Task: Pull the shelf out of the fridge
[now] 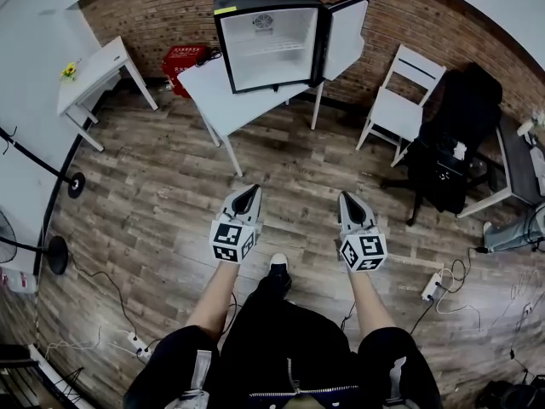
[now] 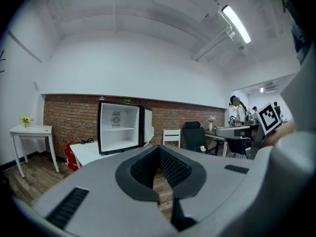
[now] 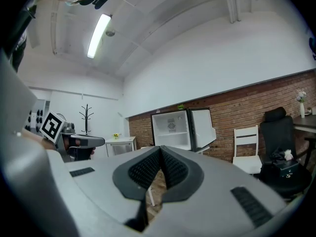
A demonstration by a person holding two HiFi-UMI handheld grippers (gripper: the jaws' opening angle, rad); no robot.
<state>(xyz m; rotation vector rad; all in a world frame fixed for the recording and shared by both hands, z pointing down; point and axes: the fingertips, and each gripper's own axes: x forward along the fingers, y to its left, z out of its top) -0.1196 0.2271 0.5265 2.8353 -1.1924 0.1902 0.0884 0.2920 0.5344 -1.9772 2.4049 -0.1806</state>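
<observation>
Far ahead stood the fridge (image 1: 271,37), the biggest thing in the room, black outside and white inside. It sat on a white table (image 1: 213,96) against the brick wall. The fridge door (image 1: 347,34) hung wide open on the fridge's right side, so nothing blocked the way in.

Inside the fridge, about halfway up, lay the shelf (image 1: 272,48). It was fully pushed in. It looked like a thin wire rack, but it was too small in the pictures to be sure. Its long side ran from left to right across the fridge's mouth, so I think it would have to slide straight out toward the person.

Both grippers were well apart from the fridge, with bare wood floor between. The left gripper (image 1: 249,191) lined up almost straight with the fridge's opening. The right gripper (image 1: 347,198) sat more toward the door side. So the left one seemed better placed to reach the shelf first. Each gripper's jaws were pressed together with nothing between them.
</observation>
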